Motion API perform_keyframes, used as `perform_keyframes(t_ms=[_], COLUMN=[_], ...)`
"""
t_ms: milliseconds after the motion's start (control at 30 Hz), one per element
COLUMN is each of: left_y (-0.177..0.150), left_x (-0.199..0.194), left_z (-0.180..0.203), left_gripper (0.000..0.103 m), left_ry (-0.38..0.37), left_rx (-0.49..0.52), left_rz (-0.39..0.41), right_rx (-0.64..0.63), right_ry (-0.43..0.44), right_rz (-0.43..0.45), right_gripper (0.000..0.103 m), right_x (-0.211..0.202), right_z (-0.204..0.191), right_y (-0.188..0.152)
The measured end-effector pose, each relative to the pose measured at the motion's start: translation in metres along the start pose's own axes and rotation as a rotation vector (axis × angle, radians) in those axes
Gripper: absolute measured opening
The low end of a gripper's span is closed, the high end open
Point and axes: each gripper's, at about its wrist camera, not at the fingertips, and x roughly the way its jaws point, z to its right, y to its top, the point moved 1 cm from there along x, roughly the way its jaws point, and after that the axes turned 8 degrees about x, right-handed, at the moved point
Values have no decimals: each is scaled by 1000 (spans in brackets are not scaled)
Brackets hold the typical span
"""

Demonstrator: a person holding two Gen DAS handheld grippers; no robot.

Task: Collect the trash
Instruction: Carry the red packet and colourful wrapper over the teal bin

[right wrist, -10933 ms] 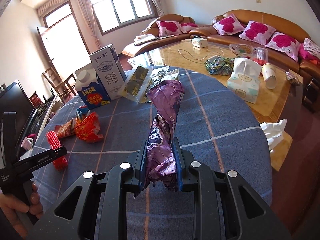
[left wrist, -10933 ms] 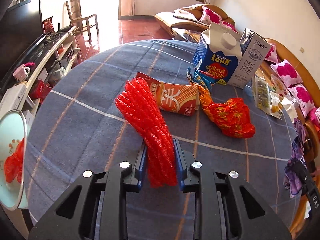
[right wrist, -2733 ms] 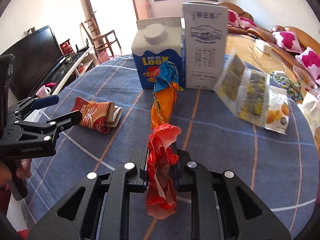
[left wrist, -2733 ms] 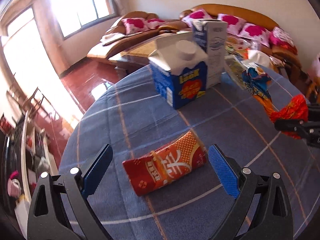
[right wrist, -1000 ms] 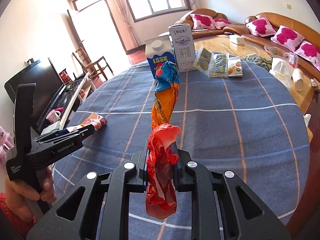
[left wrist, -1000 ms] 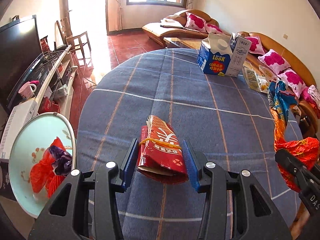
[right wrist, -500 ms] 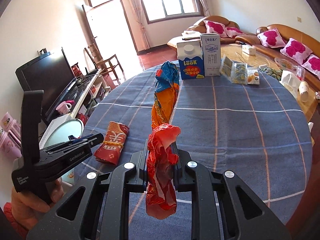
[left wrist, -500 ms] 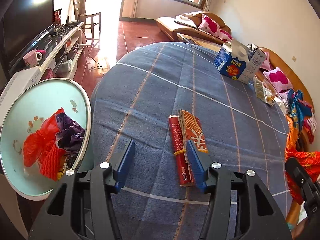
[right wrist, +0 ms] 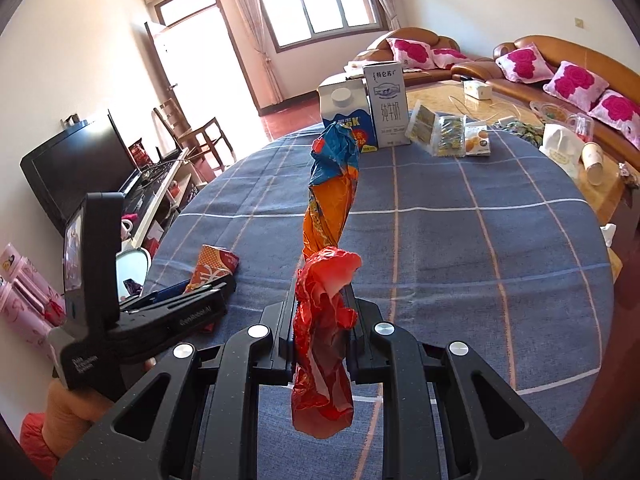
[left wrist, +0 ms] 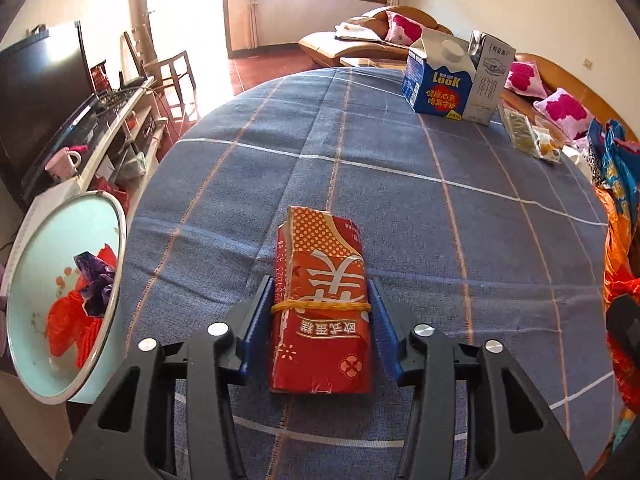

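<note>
Left gripper (left wrist: 320, 320) low in the centre of the left wrist frame, jaws closed on the flattened red carton (left wrist: 320, 304), blue pads (left wrist: 256, 320) pressed against both long sides at the yellow rubber band (left wrist: 320, 305). Carton lying flat on the blue checked table (left wrist: 400, 208), pointing up the frame. At the left edge of that frame, off the table's side, a pale green basin (left wrist: 36, 276) holding red and purple wrappers (left wrist: 80, 304).

Right gripper (right wrist: 320, 320) at the bottom centre of the right wrist frame, jaws clamped on the twisted orange and red wrapper (right wrist: 326, 280), upper end blue and standing up toward mid-frame, lower end drooping below the fingers. Same wrapper visible along the right edge of the left wrist frame. A hand (right wrist: 76, 408) in the lower left corner around the left gripper's handle.

At the top of the table, blue milk carton (left wrist: 438, 76) and white milk box (left wrist: 490, 80) upright, touching side by side; snack packets (right wrist: 448, 138) just to their right.
</note>
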Motion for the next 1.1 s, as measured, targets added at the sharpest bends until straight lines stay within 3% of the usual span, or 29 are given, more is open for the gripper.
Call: perform_keyframes(t_ms=[167,467,1100], left_y=[1,4,-39], left_x=[-9,-57,-108], left_z=[-9,-35,-162], left_gripper=[46,46,46], left_ry=[-35,-10,190], left_rx=[-19,-40,-208], left_rz=[15,104,130], right_rx=[11,-12,-216], right_ry=[10,21,202], right_rz=[-3,32,-37], right_gripper=[19,19,19], right_x=[-2,-14,13], right_z=[1,-12,-156], right_y=[-4,-2,-24])
